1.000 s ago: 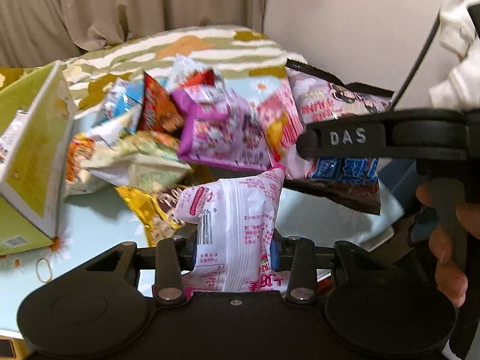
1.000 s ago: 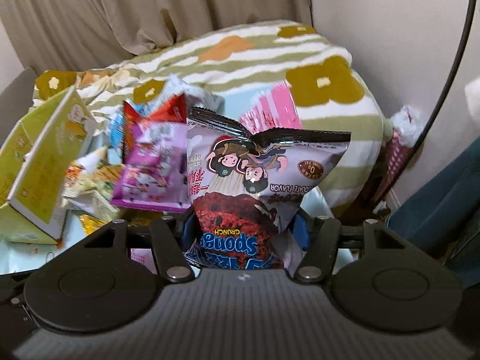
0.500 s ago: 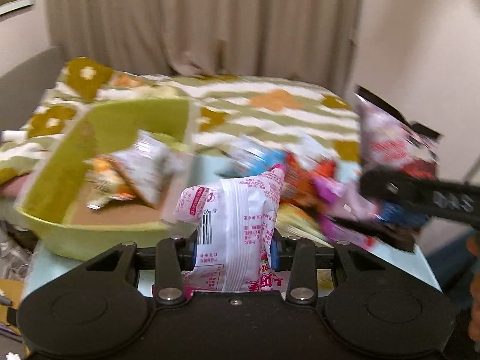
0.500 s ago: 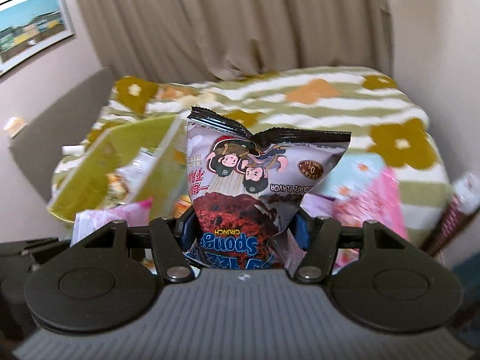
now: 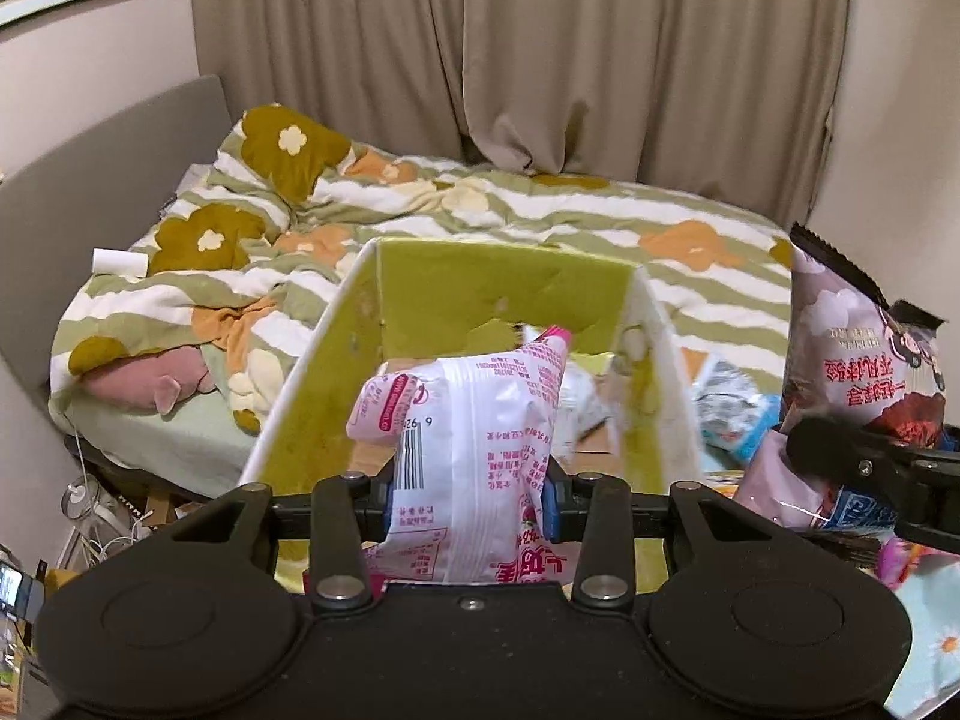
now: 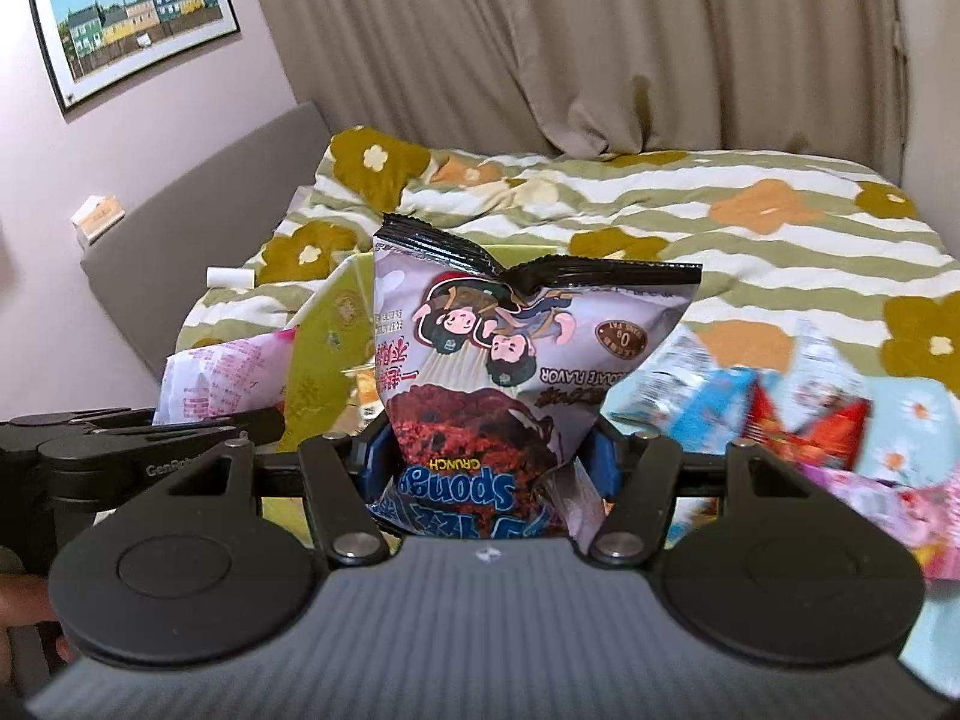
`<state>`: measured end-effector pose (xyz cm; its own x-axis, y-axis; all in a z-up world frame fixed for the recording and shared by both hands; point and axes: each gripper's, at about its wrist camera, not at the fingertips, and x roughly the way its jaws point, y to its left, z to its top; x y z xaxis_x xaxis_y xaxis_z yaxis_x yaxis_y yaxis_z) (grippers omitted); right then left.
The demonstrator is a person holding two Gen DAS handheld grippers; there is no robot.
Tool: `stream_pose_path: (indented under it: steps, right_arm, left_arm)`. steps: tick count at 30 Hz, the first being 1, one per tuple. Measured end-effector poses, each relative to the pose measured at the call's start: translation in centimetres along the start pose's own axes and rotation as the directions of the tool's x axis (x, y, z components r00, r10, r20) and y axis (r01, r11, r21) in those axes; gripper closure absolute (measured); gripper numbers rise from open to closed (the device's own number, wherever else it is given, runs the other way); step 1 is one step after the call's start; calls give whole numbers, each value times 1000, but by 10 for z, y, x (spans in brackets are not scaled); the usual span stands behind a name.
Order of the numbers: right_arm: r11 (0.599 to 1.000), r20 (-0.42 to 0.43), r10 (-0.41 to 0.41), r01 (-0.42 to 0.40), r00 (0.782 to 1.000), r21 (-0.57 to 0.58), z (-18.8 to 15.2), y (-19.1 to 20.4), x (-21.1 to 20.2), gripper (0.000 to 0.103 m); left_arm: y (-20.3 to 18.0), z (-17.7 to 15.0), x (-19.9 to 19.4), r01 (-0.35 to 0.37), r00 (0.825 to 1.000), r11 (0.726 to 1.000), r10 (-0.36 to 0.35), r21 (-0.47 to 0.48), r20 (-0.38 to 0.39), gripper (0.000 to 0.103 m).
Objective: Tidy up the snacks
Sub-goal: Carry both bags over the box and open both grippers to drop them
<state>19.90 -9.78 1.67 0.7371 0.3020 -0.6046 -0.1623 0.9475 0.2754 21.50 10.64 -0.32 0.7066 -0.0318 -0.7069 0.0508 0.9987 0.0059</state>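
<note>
Green box [image 5: 504,294] interior: left view only; right view: framed picture [image 6: 132,18].

Your left gripper [image 5: 468,507] was clamped on a packet, angled downward. Your right gripper [image 6: 489,468] pinched another packet just beside it, your fingers [image 6: 24,606] wrapping the left handle.

My two wrist cameras look forward and down along my fingers, close over the desk. Both share the green box [image 5: 504,294] and the bed [image 6: 780,240] beyond.
</note>
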Motion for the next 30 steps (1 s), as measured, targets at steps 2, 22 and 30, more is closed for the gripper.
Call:
stream_pose_path:
  steps: [2,22,30]
  right_arm:
    - [1000,-18,-5,5,1000,2,4,12,17,26]
    - [988,-145,-137,145,980,46,8,51,109,26]
    - [997,-183,-71,72,980,-2,8,67,121,26]
  left_arm:
    - [9,2,14,7,1000,1000,-7,11,-22,58]
    - [64,-18,62,148,980,989,-142,31,-139,2]
    - [78,-16,49,135,983,990,-137,-27,-122,2]
